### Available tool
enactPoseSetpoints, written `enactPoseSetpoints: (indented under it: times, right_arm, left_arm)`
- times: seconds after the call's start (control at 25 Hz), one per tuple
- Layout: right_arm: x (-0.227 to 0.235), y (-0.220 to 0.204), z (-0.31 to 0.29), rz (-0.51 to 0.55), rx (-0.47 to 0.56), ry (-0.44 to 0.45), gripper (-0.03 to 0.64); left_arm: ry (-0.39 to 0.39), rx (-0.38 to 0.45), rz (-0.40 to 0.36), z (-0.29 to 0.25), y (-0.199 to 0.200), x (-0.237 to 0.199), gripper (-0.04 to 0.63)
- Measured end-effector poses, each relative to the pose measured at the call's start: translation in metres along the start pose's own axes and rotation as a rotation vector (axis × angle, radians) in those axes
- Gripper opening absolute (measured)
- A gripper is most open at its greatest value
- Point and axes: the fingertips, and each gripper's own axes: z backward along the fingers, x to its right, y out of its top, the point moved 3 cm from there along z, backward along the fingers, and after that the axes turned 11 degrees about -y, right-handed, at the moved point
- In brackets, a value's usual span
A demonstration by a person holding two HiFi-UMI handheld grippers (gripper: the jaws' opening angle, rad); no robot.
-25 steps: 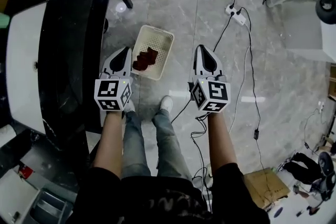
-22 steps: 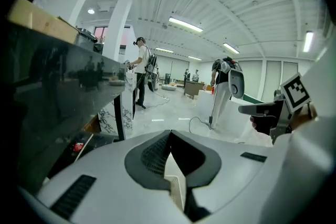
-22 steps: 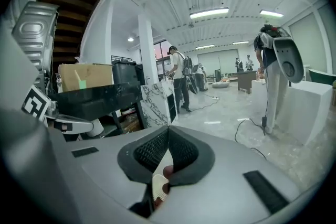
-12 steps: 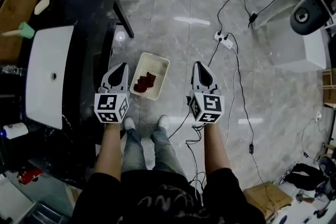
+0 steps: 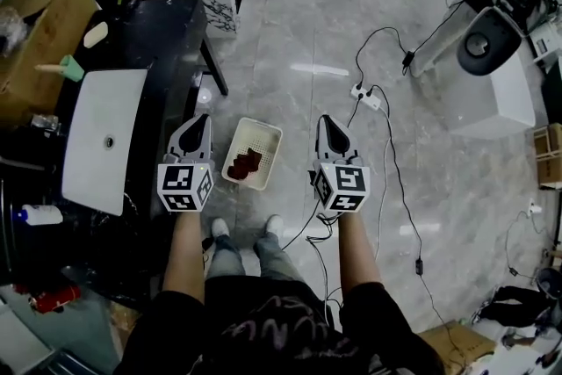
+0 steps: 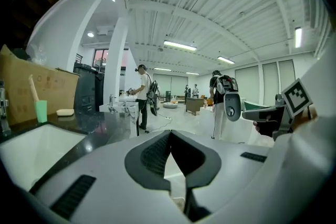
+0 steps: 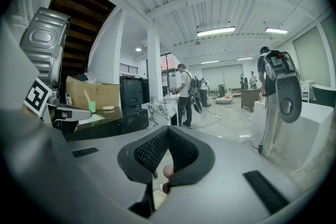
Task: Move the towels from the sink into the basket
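Person stands on the grey floor point(image 5: 290, 48), both arms out front, one pair of tongs in each hand.

Left tongs point(image 5: 198, 122): clenched, pads meeting at the tips, nothing between them. The left gripper view point(image 6: 169, 132) shows the same, with the tongs pointing roughly level across the room. In the head view they sit over the edge of the black table point(image 5: 167, 39), just left of the basket point(image 5: 275, 152).

Right tongs point(image 5: 326, 120): clenched tip to tip, gripping nothing, as the right gripper view point(image 7: 168, 128) shows. They are held over bare floor just right of the basket, parallel to the left tongs and at about the same height.

Towels point(image 5: 246, 163): dark red, bunched together inside the basket, towards its near end. The basket is pale with a perforated bottom and stands on the floor between the two tongs, ahead of the person's shoes point(image 5: 219, 228).

Sink point(image 5: 101, 154): white, rectangular, set in the table at the left, well apart from the basket.

On the table beyond the sink are a green cup point(image 5: 70, 68) and a pale soap point(image 5: 95, 34). A cardboard box point(image 5: 39, 22) stands at the far left.

A white power strip point(image 5: 367, 97) with black cables lies on the floor to the right. Other people point(image 6: 142, 97) stand further down the room.
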Motion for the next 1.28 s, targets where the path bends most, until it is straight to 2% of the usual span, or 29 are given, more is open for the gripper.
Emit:
enactPoseSetpoints:
  times: [0.52, 0.72, 1.28]
  right_arm:
    - [0.006, 0.048, 0.03, 0.006, 0.077, -0.005, 0.015]
    - [0.002, 0.063, 0.038, 0.036, 0.123, -0.002, 0.014]
    - [-0.017, 0.084, 0.044, 0.03, 0.167, 0.037, 0.014]
  left_arm:
    - [0.024, 0.08, -0.039, 0.037, 0.053, 0.012, 0.015]
    - [0.018, 0.096, -0.07, 0.042, 0.064, 0.013, 0.015]
    - [0.039, 0.142, -0.082, 0.062, 0.089, 0.011, 0.015]
